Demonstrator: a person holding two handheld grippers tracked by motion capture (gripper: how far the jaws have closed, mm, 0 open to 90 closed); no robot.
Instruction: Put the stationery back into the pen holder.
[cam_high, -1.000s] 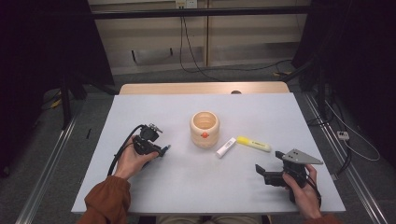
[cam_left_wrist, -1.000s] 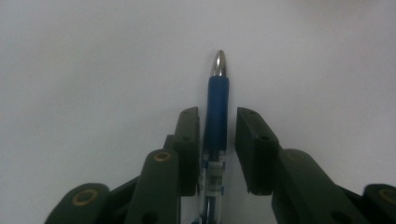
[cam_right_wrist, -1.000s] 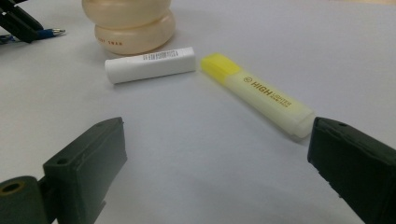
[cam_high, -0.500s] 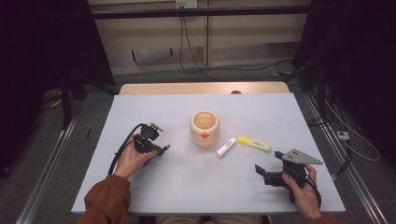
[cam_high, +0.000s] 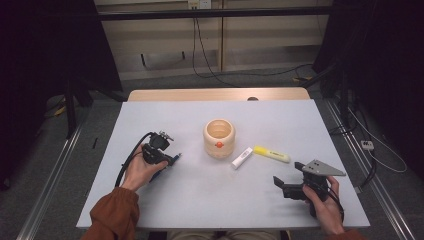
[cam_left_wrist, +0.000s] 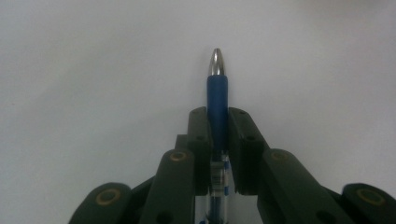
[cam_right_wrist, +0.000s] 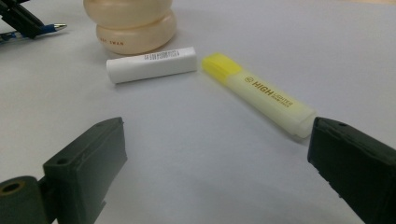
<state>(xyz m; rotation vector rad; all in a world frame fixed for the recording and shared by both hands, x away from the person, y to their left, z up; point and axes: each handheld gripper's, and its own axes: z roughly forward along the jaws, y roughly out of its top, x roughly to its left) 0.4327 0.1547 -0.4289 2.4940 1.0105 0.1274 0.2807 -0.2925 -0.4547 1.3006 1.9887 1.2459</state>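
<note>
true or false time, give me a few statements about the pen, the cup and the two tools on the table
1. The left tool is shut on the blue pen. True.
2. The right tool holds the yellow highlighter. False: its jaws stand wide open with nothing between them, and the highlighter lies on the table.
3. The white tube lies between the wooden cup and the highlighter. True.
4. The wooden cup lies tipped on its side. False: it stands upright, mouth up.
5. The pen's tip sticks out past the left tool's jaws. True.
</note>
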